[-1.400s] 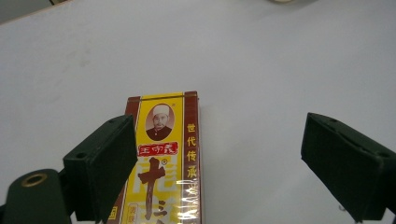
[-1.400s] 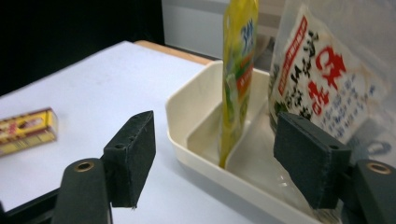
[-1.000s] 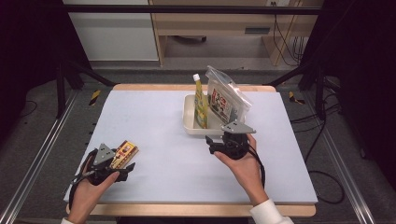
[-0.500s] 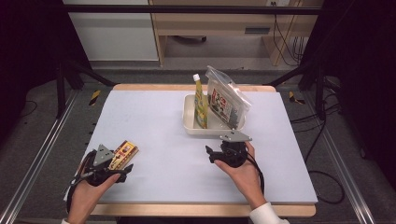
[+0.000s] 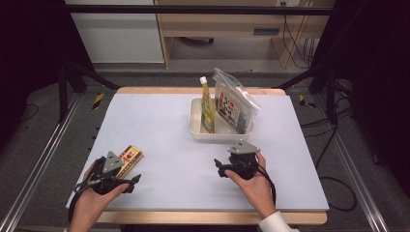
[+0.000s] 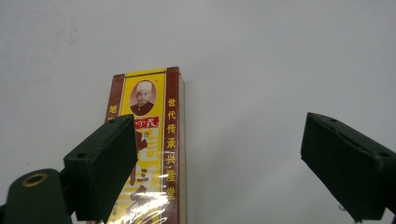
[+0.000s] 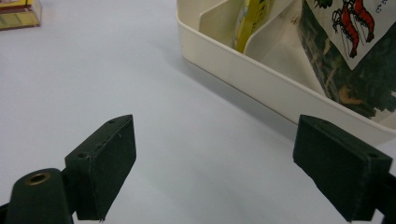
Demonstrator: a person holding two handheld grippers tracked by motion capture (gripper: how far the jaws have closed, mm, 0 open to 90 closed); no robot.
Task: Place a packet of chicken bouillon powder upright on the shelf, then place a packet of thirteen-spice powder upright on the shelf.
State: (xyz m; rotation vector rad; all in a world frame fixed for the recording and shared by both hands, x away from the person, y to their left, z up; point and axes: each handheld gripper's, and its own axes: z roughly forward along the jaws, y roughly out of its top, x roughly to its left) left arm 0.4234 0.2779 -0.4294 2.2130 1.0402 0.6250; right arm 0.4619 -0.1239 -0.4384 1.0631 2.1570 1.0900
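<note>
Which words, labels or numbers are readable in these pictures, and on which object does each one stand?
"世代传承" then, lower down, "隆堂": yellow characters down the brown right stripe of the yellow box, in the left gripper view.
Red label under the portrait on that box: characters too blurred to read.
Large dark characters lower on the box: cut off behind a jaw, unreadable.
Printed bag in the white tray: text too small.
Yellow bottle: text too small.

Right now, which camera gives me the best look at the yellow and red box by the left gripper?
The left gripper view: the box lies close, print readable. The high view shows it small beside the left gripper. The right gripper view catches just a corner.
</note>
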